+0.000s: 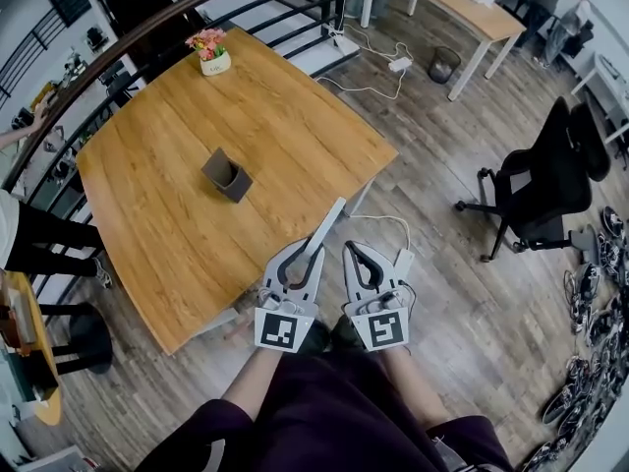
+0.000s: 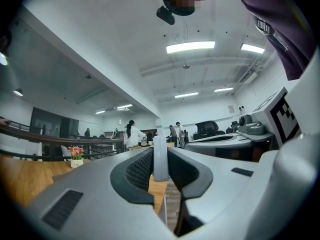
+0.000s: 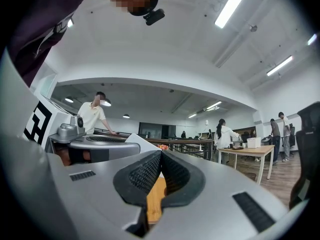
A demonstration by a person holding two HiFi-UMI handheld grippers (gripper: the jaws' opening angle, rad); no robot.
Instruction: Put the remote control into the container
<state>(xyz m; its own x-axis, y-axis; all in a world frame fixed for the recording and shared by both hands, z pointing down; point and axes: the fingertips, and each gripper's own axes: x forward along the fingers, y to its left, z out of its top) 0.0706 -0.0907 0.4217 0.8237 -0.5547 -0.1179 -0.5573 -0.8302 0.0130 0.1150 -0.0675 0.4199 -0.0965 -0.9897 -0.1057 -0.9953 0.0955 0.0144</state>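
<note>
A slim grey remote control (image 1: 329, 222) sticks out forward from my left gripper (image 1: 313, 247), which is shut on its lower end, just off the near corner of the wooden table (image 1: 167, 224). In the left gripper view the remote control (image 2: 160, 156) stands as a narrow grey slab clamped between the dark pads of the left gripper (image 2: 160, 171). The dark open-topped container (image 1: 228, 175) sits near the middle of the table, well ahead and left of the remote. My right gripper (image 1: 351, 248) hangs beside the left one, shut with nothing in it; in its own view the right gripper (image 3: 160, 156) has its tips touching.
A small pot of flowers (image 1: 213, 55) stands at the table's far end. A dark railing (image 1: 147, 28) curves behind the table. A black office chair (image 1: 545, 180) is on the right, a white power strip (image 1: 403, 261) and cables on the floor, a long desk (image 1: 462, 3) beyond.
</note>
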